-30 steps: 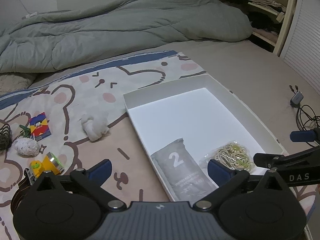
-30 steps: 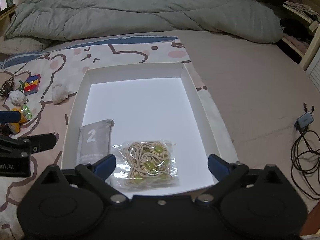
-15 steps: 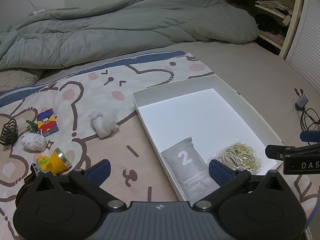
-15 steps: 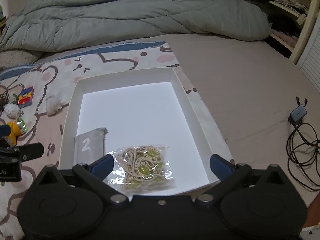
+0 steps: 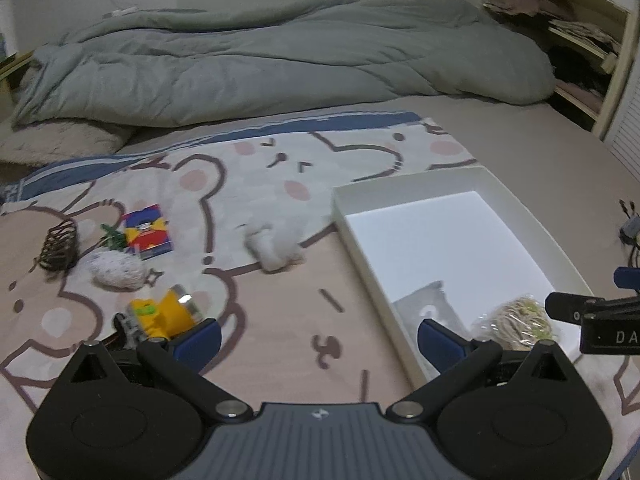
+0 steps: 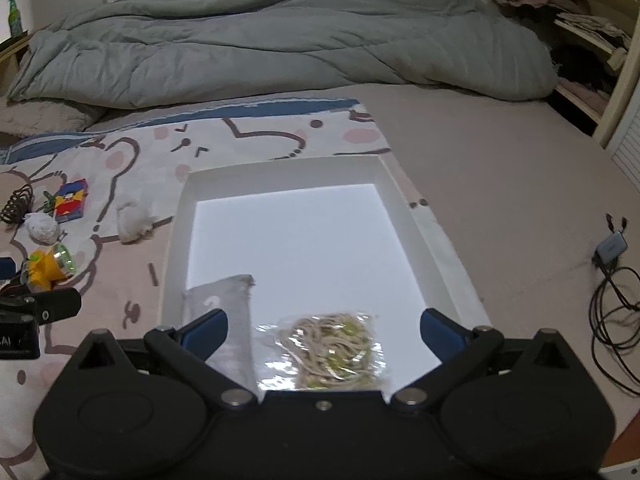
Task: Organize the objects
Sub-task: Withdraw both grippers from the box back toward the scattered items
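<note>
Two items already in white box: grey pouch, bagged cord. Six-odd bits left on blanket, yellow toy nearest. Left gripper, right gripper both wide, empty.

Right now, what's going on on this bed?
A person holds two grippers, both open and empty. The left gripper hovers over the cartoon blanket; the right gripper hovers over the shallow white box, which holds a grey numbered pouch and a clear bag of beige cord. Small items lie outside the box.
</note>
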Action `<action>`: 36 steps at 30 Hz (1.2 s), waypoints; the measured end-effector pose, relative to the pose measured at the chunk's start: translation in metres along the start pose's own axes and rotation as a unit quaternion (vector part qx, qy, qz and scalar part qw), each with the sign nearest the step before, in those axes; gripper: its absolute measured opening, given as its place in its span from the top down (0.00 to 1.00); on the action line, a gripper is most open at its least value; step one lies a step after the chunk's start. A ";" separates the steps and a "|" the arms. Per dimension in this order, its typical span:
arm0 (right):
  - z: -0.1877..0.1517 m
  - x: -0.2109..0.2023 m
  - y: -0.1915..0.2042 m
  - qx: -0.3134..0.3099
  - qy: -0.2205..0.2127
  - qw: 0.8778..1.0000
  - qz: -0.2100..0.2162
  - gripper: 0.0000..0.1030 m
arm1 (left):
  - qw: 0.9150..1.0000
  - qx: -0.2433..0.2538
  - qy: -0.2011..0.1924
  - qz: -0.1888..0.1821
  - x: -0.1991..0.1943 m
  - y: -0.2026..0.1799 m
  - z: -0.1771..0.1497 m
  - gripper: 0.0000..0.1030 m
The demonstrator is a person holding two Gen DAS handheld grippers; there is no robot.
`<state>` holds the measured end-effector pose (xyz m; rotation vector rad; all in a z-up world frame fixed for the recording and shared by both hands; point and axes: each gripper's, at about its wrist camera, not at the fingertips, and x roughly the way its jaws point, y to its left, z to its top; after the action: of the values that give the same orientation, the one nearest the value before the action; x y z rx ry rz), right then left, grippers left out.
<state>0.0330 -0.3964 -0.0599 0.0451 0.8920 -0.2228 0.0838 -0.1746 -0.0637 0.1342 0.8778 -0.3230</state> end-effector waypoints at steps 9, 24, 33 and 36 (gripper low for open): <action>0.010 -0.002 0.040 -0.017 -0.009 1.000 0.018 0.00 | 0.999 -0.025 -0.004 0.029 -0.011 0.044 -0.006 0.00; 0.019 -0.008 0.112 -0.054 -0.022 0.996 0.062 0.00 | 0.994 -0.072 -0.006 0.084 -0.026 0.114 -0.022 0.00; 0.022 -0.007 0.142 -0.063 -0.033 0.994 0.082 0.00 | 0.990 -0.094 -0.013 0.106 -0.034 0.145 -0.030 0.00; 0.024 -0.007 0.151 -0.059 -0.039 0.993 0.092 0.00 | 0.989 -0.097 -0.024 0.110 -0.036 0.154 -0.032 0.00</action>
<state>0.0791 -0.2513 -0.0477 0.0083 0.8153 -0.0001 0.0899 -0.0132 -0.0591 0.0418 0.8334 -0.0349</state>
